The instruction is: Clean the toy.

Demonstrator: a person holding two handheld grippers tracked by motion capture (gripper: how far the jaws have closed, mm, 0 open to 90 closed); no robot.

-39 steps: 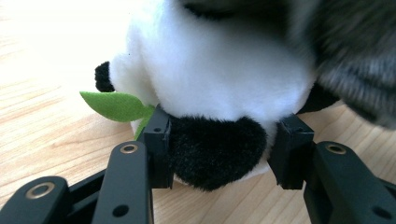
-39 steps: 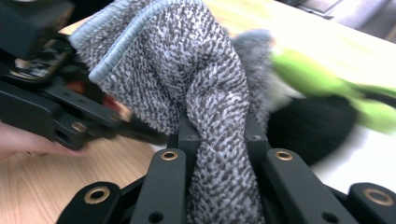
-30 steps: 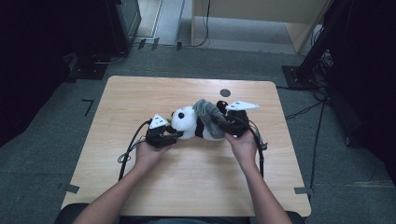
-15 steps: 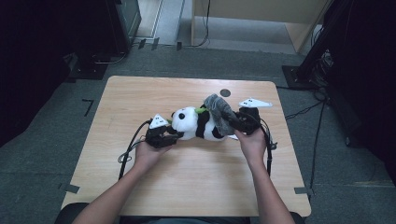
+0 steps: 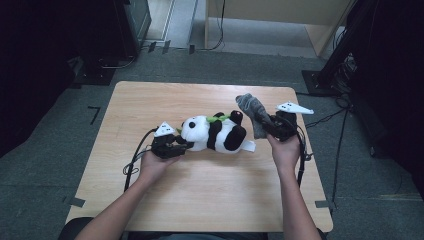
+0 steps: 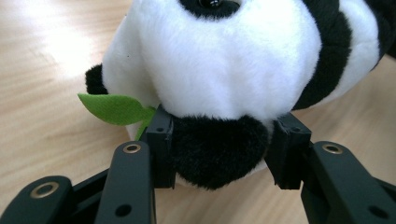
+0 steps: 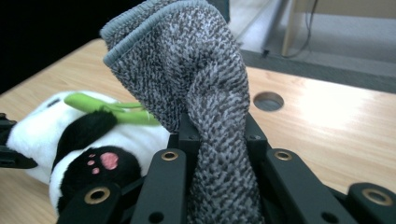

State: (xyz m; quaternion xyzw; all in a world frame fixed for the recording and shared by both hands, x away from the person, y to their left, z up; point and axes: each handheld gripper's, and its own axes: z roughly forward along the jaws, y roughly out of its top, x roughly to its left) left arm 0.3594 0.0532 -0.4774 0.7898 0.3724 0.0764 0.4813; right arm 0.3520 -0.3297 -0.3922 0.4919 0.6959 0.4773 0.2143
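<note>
On the pale wooden table point(image 5: 150, 200), the largest thing we see is the black-and-white plush panda point(image 5: 215, 134), lying on its side near the middle of the tabletop. Its long axis runs across the table from our left to our right: the white head points toward the left gripper, and the black feet, one showing a pink paw pad in the right gripper view, point toward the right gripper. A small green felt leaf point(image 6: 112, 108) sticks out beside the head, and a white tag lies at the panda's rear end.

Next in size is the grey knitted sock point(image 5: 254, 113) with its paler ribbed cuff, held up off the table just beside the panda's feet. It stands roughly upright, cuff end uppermost and leaning away from us, with its lower part running down between the jaws.

The left gripper point(image 5: 171, 149) lies low on the table at the panda's head. Its jaws stand partly apart and press from both sides on a black plush ear at the bottom of the head, so we read it as gripping the panda there.

The right gripper point(image 5: 272, 126) has its jaws drawn narrow, pinching the sock's bunched fabric between them.
</note>
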